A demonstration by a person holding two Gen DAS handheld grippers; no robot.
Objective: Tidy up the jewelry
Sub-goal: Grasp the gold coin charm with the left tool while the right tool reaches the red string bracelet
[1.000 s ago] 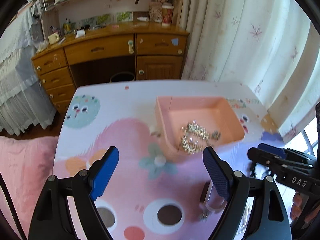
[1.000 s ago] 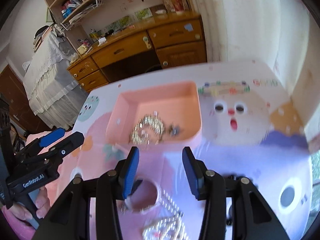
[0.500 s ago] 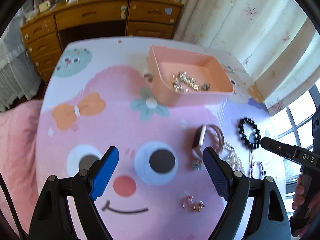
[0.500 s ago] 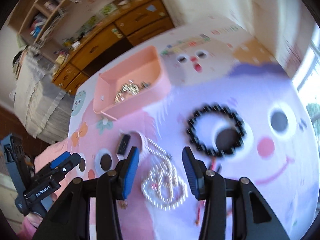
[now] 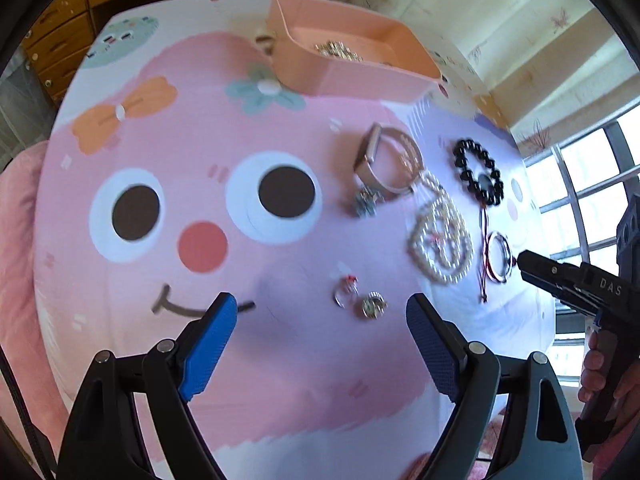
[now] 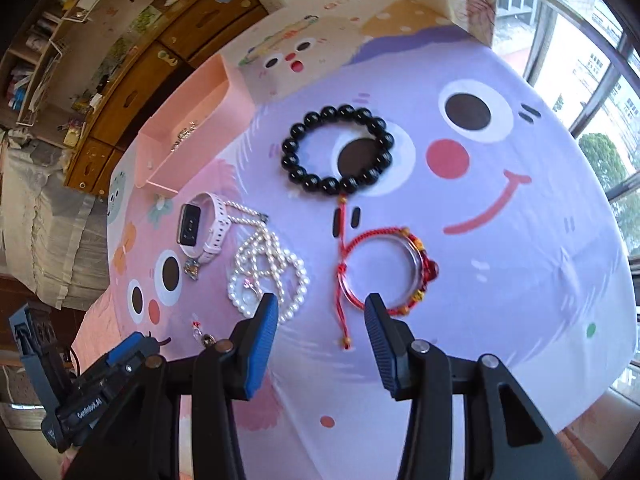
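Note:
A pink tray [image 5: 360, 76] with a gold chain [image 5: 338, 49] in it sits at the far side of the cartoon tablecloth; it also shows in the right wrist view [image 6: 188, 136]. Loose on the cloth lie a pink watch [image 6: 202, 226], a pearl necklace [image 6: 268, 276], a black bead bracelet [image 6: 336, 148], a red cord bangle [image 6: 384, 268] and small rings [image 5: 360, 300]. My left gripper [image 5: 320, 344] is open and empty, just short of the rings. My right gripper [image 6: 320, 336] is open and empty, just short of the red bangle and pearls.
The tablecloth [image 5: 200, 160] hangs over the table's edges. A wooden desk with drawers [image 6: 132, 80] stands beyond the table. Curtains [image 5: 500, 20] and a window [image 6: 592, 80] are on the right. A pink bed edge [image 5: 16, 220] lies left.
Both grippers have pulled back from the tray and tilted down over the loose jewelry. The tray now lies far off. Both stay open and empty.

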